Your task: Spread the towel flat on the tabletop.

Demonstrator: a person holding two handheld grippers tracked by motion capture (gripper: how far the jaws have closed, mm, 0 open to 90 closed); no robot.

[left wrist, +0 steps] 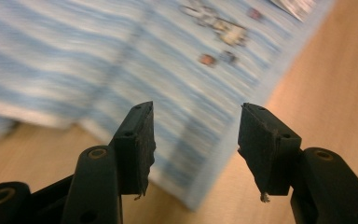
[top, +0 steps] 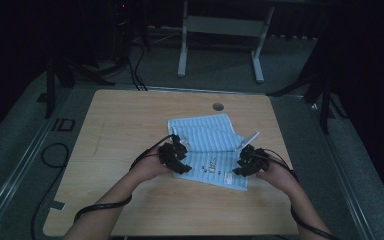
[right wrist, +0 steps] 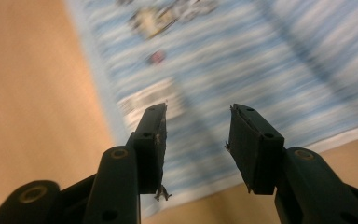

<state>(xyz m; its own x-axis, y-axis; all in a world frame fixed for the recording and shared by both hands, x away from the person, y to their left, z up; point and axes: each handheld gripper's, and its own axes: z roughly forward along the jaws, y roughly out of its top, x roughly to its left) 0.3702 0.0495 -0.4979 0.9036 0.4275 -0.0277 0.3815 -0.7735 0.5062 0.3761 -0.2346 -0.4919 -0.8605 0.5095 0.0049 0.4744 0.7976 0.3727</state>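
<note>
A blue and white striped cloth (top: 207,137) lies folded near the middle of the wooden table (top: 130,125). Small printed figures (top: 211,165) and a white label (top: 228,175) sit on its near part. My left gripper (top: 184,156) hovers at the cloth's left edge, and my right gripper (top: 240,161) at its right edge. In the left gripper view the left gripper (left wrist: 196,109) stands open above the cloth (left wrist: 121,60), with nothing between its pads. The right gripper (right wrist: 198,109) is likewise open over the cloth (right wrist: 261,60), close to the label (right wrist: 151,100).
A round cable hole (top: 218,106) sits at the table's far edge. A white desk frame (top: 182,50) stands on the floor behind the table. Dark stands flank both sides, and a cable loop (top: 55,155) lies on the floor at the left.
</note>
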